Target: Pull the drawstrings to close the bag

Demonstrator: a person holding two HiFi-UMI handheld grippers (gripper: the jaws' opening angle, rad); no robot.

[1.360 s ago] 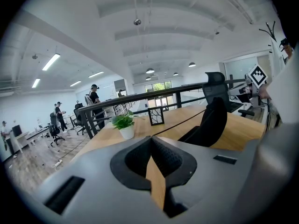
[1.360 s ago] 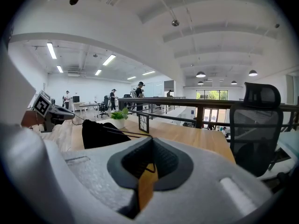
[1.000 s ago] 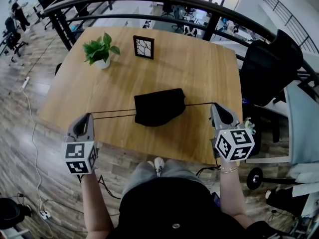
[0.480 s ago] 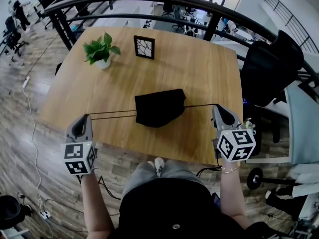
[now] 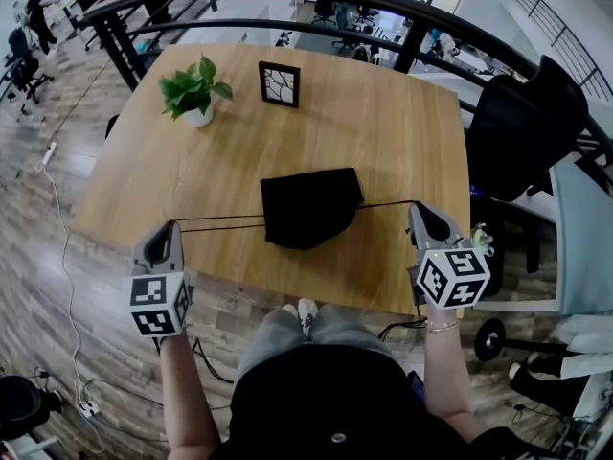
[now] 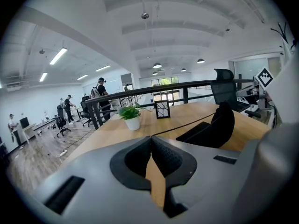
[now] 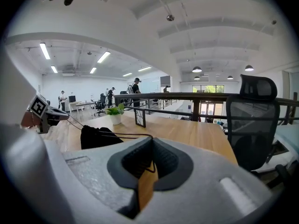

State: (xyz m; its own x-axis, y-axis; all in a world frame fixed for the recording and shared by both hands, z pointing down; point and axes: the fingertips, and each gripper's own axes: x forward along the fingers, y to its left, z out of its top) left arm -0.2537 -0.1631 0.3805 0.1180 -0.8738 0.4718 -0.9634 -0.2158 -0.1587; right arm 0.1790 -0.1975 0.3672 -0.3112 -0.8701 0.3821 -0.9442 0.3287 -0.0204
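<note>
Grey left claw (image 5: 172, 224), right claw (image 5: 416, 205), black top (image 5: 326, 396)

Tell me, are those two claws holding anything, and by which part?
Yes. The left gripper pinches the left drawstring of the black bag by its end; the right gripper pinches the right drawstring likewise.
</note>
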